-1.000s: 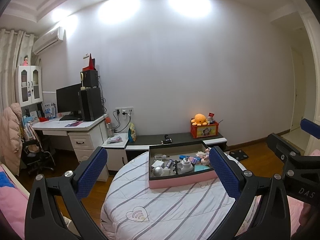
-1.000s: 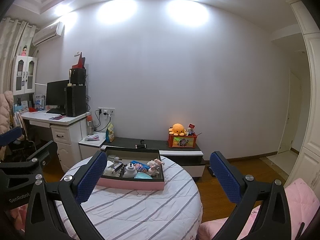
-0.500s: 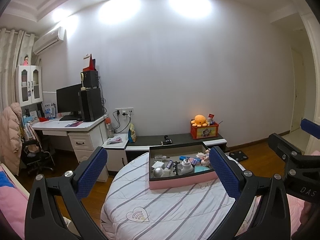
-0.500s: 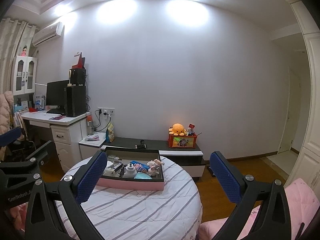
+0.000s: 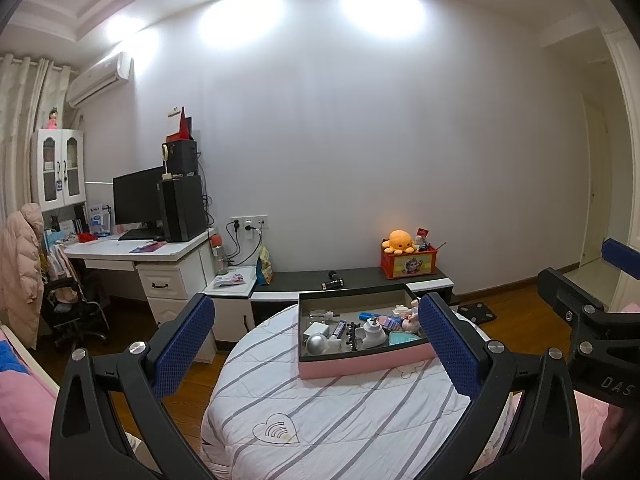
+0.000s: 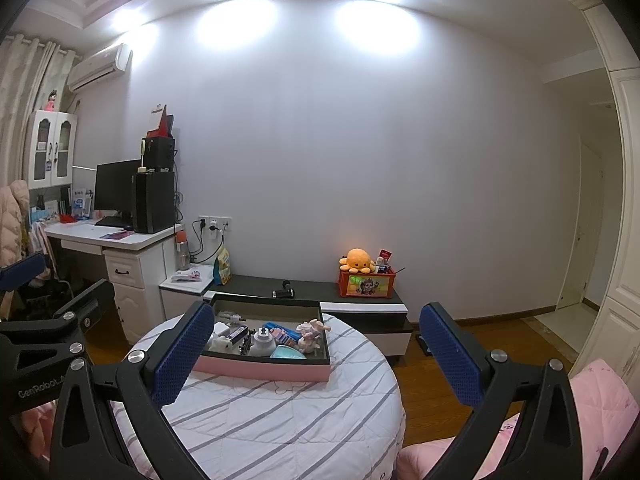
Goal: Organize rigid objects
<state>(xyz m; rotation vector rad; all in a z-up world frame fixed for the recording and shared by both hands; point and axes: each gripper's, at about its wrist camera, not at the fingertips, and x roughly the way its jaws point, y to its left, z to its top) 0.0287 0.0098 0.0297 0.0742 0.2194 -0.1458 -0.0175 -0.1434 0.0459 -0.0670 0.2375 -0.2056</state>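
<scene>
Both grippers held back from the tray (image 5: 362,367) — fingers apart, empty.
Left gripper (image 5: 316,348), right gripper (image 6: 316,356): small items lie jumbled inside; sorting stage unclear — could be early or late.

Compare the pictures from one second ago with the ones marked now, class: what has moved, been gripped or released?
Nothing has visibly changed. The left claw and right claw both hang open and empty in front of the pink tray of small objects, which sits in the same place on the striped round table.
</scene>
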